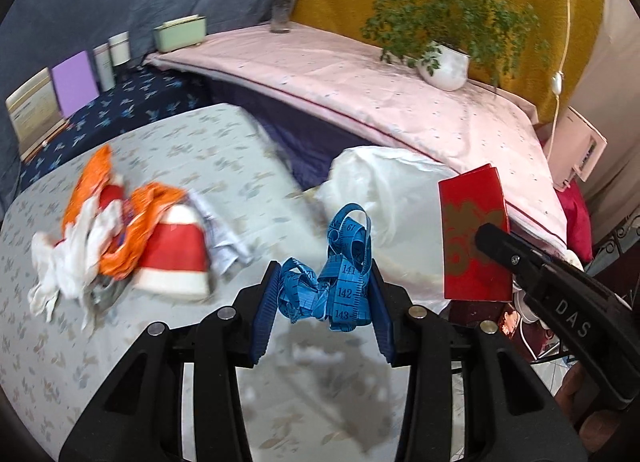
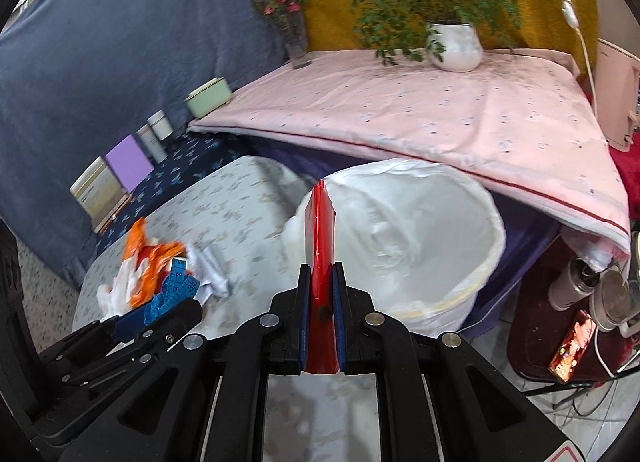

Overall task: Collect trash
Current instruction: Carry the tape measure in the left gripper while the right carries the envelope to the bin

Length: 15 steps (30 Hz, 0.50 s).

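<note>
Nearest me, my left gripper (image 1: 324,294) pinches a bunched blue tape (image 1: 340,274), no clear long axis, loops hanging. My right gripper (image 2: 320,302) is pressed tight on a red envelope (image 2: 319,246), held edge-on, its long axis pointing away toward the bin (image 2: 460,294). The bin lies just beyond and slightly right, so I judge the right hand nearer. Far left, more trash (image 1: 120,238) waits on the bed (image 1: 120,362).
</note>
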Motion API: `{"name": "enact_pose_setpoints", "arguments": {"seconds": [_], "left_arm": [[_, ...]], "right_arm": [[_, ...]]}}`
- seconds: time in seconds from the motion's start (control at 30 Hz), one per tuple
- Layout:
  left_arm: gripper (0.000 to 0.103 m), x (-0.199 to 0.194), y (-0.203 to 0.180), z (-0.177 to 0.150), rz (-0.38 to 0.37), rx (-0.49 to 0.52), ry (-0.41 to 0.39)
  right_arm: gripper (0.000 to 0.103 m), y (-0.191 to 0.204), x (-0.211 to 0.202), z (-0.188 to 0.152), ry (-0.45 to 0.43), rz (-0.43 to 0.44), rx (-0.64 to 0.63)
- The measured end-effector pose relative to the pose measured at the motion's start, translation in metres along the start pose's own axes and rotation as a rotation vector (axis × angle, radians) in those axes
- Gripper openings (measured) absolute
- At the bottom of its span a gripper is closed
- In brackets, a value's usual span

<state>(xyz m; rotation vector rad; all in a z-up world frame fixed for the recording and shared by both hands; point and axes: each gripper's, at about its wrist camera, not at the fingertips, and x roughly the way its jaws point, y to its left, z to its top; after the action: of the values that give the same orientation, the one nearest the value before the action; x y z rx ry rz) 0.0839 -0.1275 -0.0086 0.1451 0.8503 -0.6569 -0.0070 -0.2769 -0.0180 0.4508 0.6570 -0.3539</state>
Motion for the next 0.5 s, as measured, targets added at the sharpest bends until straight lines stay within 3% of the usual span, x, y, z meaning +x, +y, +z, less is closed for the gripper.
{"name": "enact_pose_setpoints", "arguments": {"seconds": [0.5], "left_arm": [[0.04, 0.064, -0.077, 0.047, -0.138, 0.099, 0.02]], "right_arm": [[0.01, -0.072, 0.023, 0.031, -0.027, -0.083, 0.094]]}}
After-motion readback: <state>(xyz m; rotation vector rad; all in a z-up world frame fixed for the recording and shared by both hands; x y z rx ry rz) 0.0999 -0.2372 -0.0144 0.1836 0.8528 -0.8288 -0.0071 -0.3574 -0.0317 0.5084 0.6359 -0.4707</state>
